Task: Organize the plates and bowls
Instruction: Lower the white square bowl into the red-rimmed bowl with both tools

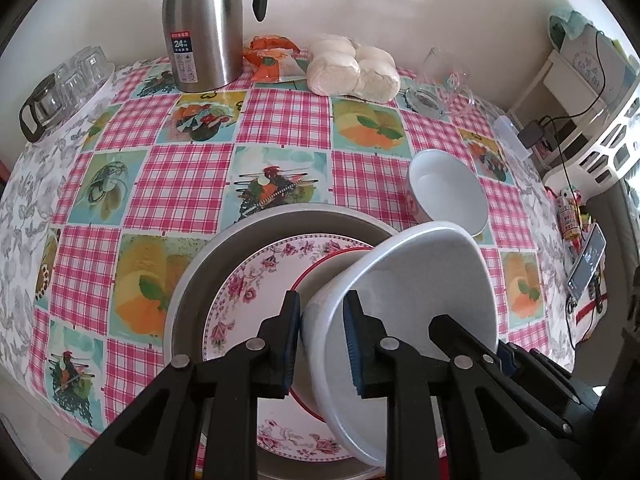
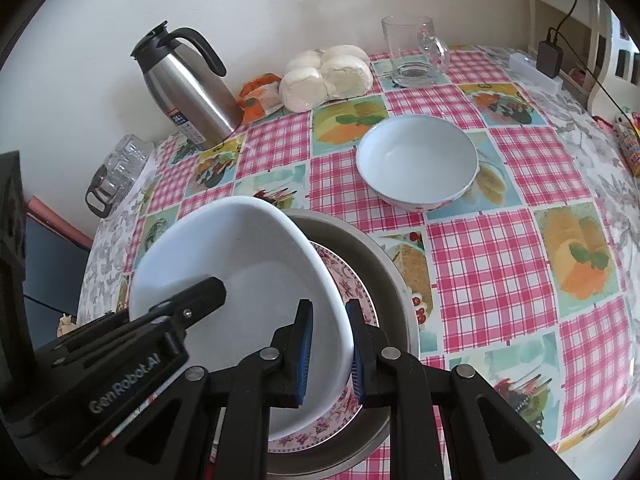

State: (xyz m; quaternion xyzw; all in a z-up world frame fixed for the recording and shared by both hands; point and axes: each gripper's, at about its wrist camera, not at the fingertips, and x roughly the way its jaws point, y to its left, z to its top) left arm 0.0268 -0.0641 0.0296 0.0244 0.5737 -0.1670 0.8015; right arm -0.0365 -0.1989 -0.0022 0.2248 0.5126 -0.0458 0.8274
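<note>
Both tools, left tool (image 1: 322, 344) and right tool (image 2: 330, 350), are pinching opposite rims of the white bowl (image 1: 416, 288), tilted over the floral plate (image 1: 256, 280); glazed, slippery, breakable. Another bowl (image 2: 418, 160) is sitting at one o'clock on the counter (image 2: 500, 248).

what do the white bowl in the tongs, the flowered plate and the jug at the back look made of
White bowl: probably glazed ceramic or melamine, smooth and evenly white with a soft sheen.
Flowered plate: likely glazed ceramic, with a printed pink floral rim and a glossy face.
Jug: brushed stainless steel body with dull streaked reflections; the handle looks like black plastic.
</note>
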